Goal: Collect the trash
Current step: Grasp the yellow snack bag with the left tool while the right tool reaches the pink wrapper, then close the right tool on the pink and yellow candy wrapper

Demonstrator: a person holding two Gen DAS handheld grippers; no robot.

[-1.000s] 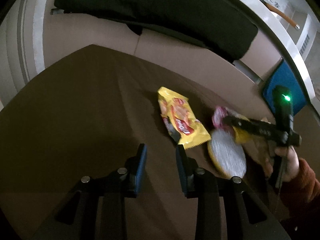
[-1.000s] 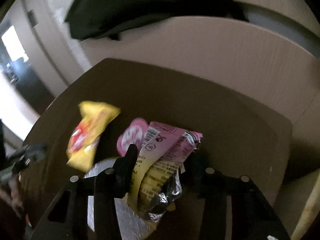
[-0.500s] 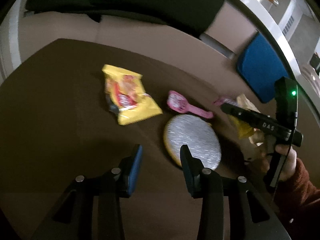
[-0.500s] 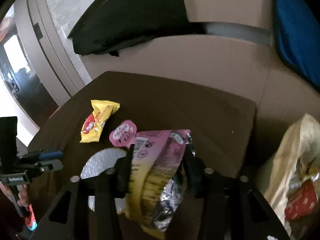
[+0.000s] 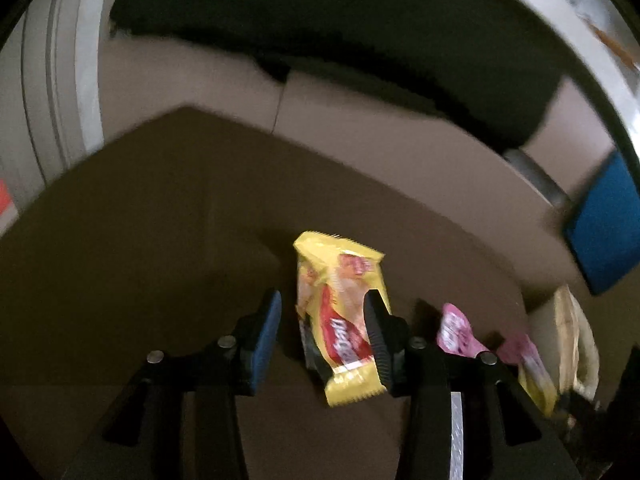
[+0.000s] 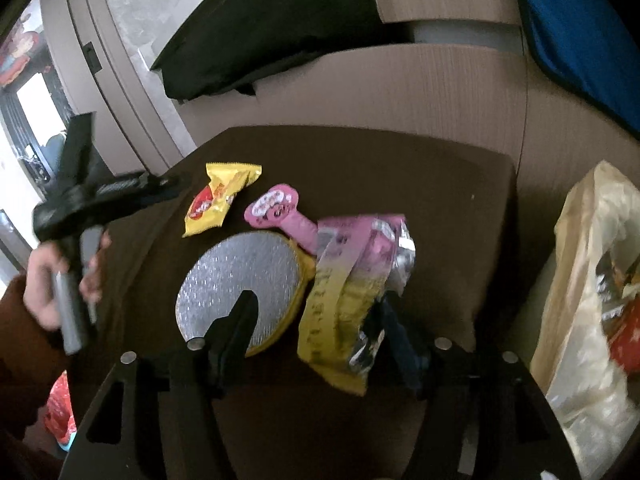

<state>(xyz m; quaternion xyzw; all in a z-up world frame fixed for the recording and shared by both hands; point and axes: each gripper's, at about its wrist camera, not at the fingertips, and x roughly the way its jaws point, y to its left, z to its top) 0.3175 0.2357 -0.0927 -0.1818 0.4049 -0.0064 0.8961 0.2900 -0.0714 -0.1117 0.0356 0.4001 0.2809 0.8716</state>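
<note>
A yellow snack packet point(image 5: 342, 312) lies on the dark brown table point(image 5: 160, 240), between the fingers of my open left gripper point(image 5: 322, 336); it also shows in the right wrist view point(image 6: 220, 200). My right gripper point(image 6: 320, 320) has its jaws wide apart, with a pink and yellow wrapper point(image 6: 352, 280) between them, leaning against the right finger. A pink spoon-shaped wrapper point(image 6: 280, 212) and a silver round board point(image 6: 244, 280) lie on the table.
A translucent trash bag point(image 6: 592, 300) with wrappers inside hangs off the table's right side. A beige sofa point(image 6: 400, 88) with a black cushion point(image 6: 272, 28) and a blue cushion point(image 6: 580, 32) stands behind the table.
My left gripper swung back left over the yellow packet, which now sits between its fingers. My right gripper opened wide and moved right toward the bag; the pink and yellow wrapper is loose between the jaws.
</note>
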